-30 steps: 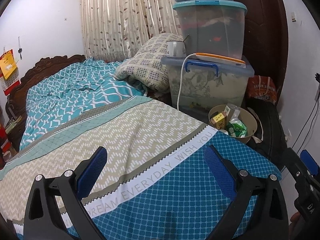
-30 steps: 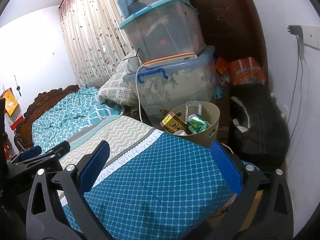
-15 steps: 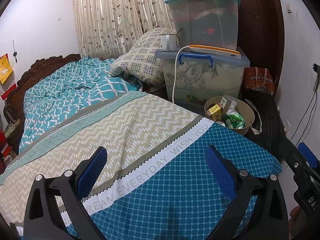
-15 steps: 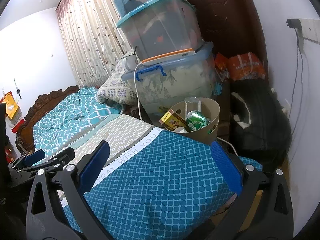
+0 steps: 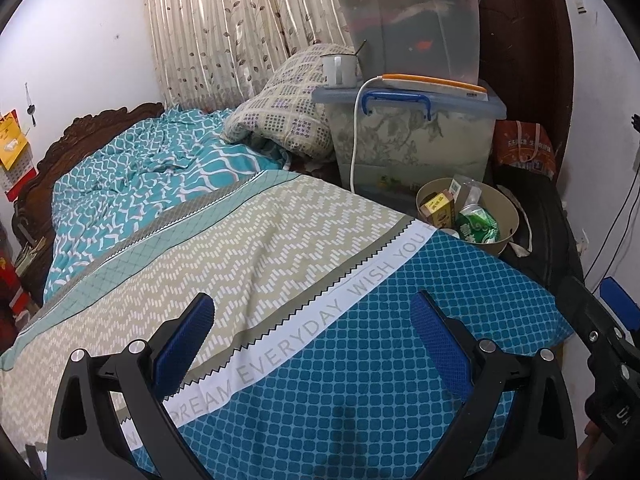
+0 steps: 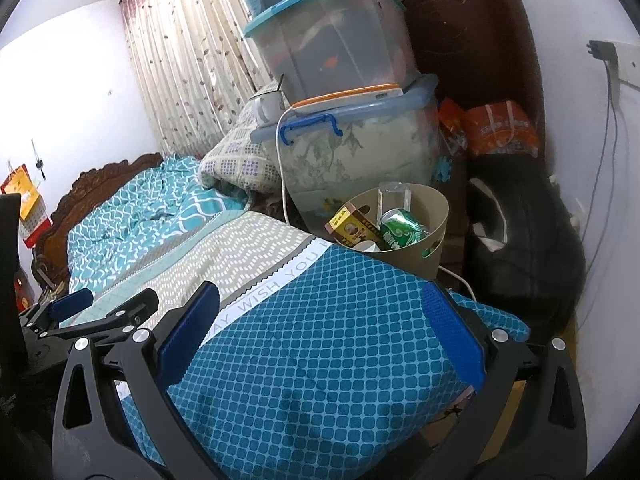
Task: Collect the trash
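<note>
A tan round bin (image 5: pixel 506 210) (image 6: pixel 434 216) stands beside the bed's far corner. It holds a yellow-brown carton (image 5: pixel 439 209) (image 6: pixel 354 229), a crushed green can (image 5: pixel 478 227) (image 6: pixel 400 233) and clear plastic packaging (image 6: pixel 394 194). My left gripper (image 5: pixel 314 334) is open and empty above the blue dotted bedcover (image 5: pixel 360 380). My right gripper (image 6: pixel 320 328) is open and empty above the same cover (image 6: pixel 320 340), short of the bin. The left gripper also shows at the left edge of the right wrist view (image 6: pixel 100 312).
Stacked clear storage boxes (image 5: pixel 412 132) (image 6: pixel 352 120) stand behind the bin, with a white cable (image 5: pixel 354 144) hanging down and a mug (image 5: pixel 338 70) on the lid. A black bag (image 6: pixel 520 240) and orange bag (image 6: pixel 496 128) sit by the right wall. A folded quilt (image 5: pixel 280 120) lies on the bed.
Both cameras have shifted slightly; the bin and boxes sit a little differently in view. Both grippers stay open and empty.
</note>
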